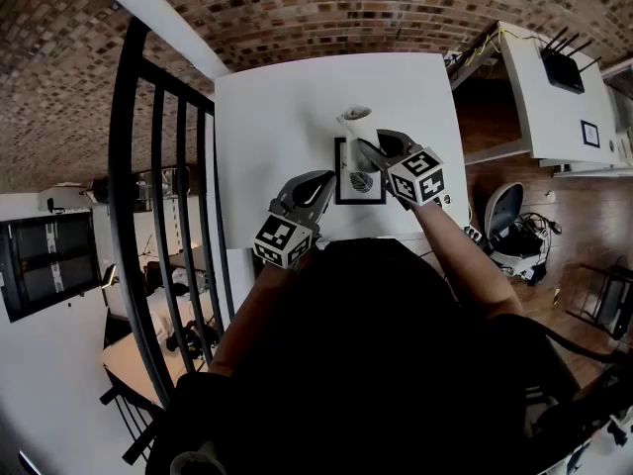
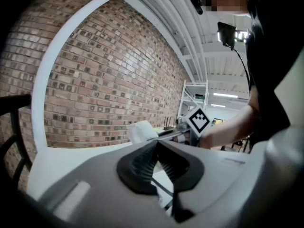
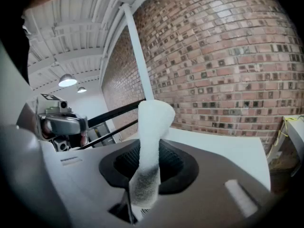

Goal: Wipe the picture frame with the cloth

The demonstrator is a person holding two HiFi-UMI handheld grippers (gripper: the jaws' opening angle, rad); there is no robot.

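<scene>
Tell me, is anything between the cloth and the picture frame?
Nothing visible. The right tool grips the white fluffy cloth right over the black rectangular picture frame; the left tool sits beside its left edge.

no legible text, labels or numbers

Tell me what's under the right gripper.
The picture frame lies flat on the white table beneath the right gripper, whose jaws hold the cloth. The gripper covers the frame's upper right corner.
</scene>
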